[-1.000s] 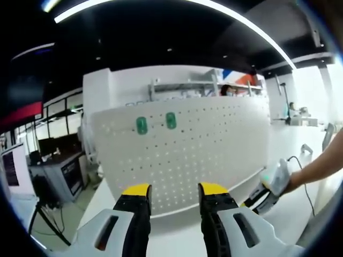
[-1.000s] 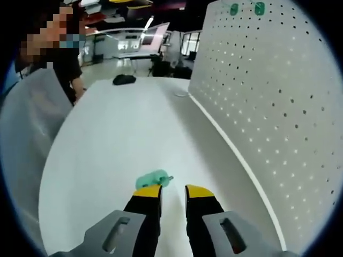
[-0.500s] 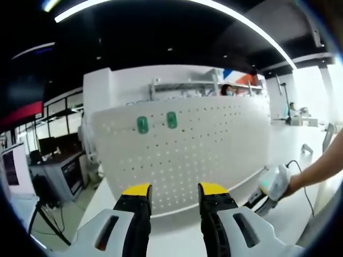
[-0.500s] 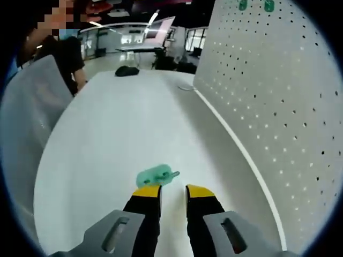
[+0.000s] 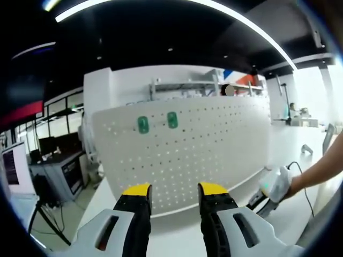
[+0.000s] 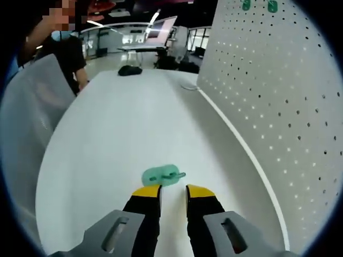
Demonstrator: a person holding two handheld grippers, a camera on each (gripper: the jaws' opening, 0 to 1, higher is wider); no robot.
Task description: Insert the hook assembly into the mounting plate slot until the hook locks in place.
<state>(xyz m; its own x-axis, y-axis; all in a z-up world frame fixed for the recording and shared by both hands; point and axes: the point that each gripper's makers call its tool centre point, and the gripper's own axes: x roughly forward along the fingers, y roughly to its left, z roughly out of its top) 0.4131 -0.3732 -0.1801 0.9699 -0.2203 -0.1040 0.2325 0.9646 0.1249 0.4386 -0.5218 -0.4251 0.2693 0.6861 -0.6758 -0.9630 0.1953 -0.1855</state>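
A small green plastic hook assembly (image 6: pixel 162 175) lies flat on the white tabletop (image 6: pixel 123 134), just ahead of the yellow-tipped right gripper (image 6: pixel 173 191), whose jaws stand slightly parted and grasp nothing. The upright white perforated mounting plate (image 6: pixel 278 101) runs along the tabletop's far edge, with two green hooks (image 5: pixel 156 122) already set near its top. The left gripper (image 5: pixel 174 189) faces the plate, its jaws released and apart.

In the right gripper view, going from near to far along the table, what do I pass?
Right gripper → green hook lying on the table → black object at the far end → a person beyond the far left edge.
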